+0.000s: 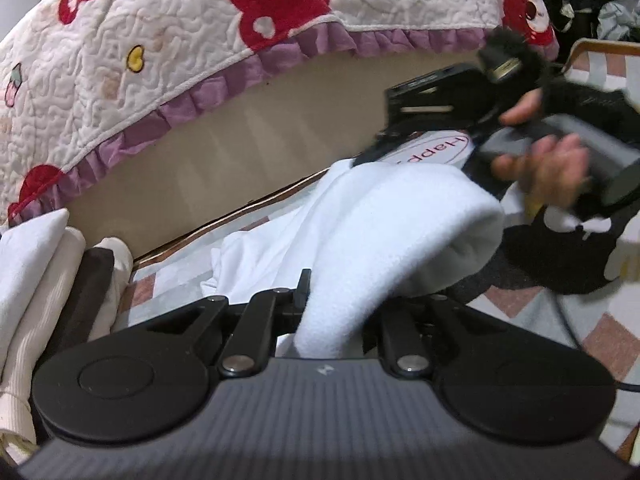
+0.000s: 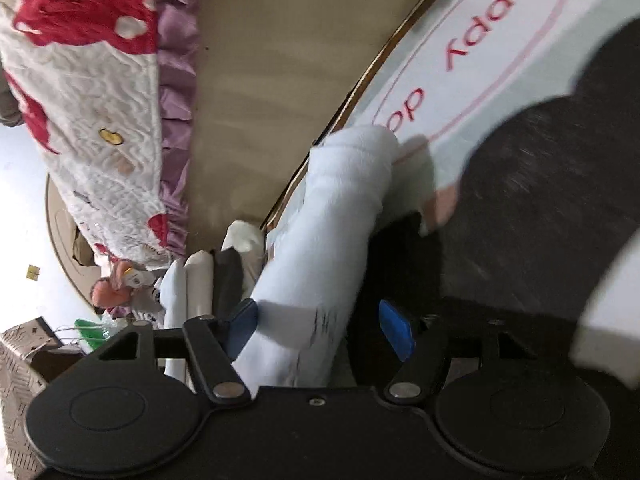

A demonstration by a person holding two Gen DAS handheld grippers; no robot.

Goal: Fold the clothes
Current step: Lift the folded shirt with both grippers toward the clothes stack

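Note:
A white fleece garment [image 1: 384,224] with a pink oval "Happy" print [image 2: 492,52] and black patches lies bunched on the checked surface. My left gripper [image 1: 336,312] is shut on a thick fold of the white fleece, which drapes over its right finger. My right gripper [image 2: 320,328] has its blue pads [image 2: 244,320] apart, with a roll of the white fleece [image 2: 320,248] running between them; I cannot tell whether they pinch it. The right gripper also shows in the left wrist view [image 1: 404,136], held in a hand at the garment's far end.
A bed with a quilted white and red cover [image 1: 160,40] and purple frill, over a tan side panel [image 1: 248,152], runs along the far edge. Folded white and dark clothes [image 1: 48,280] are stacked at the left. More clothes are piled at the top right [image 1: 592,4].

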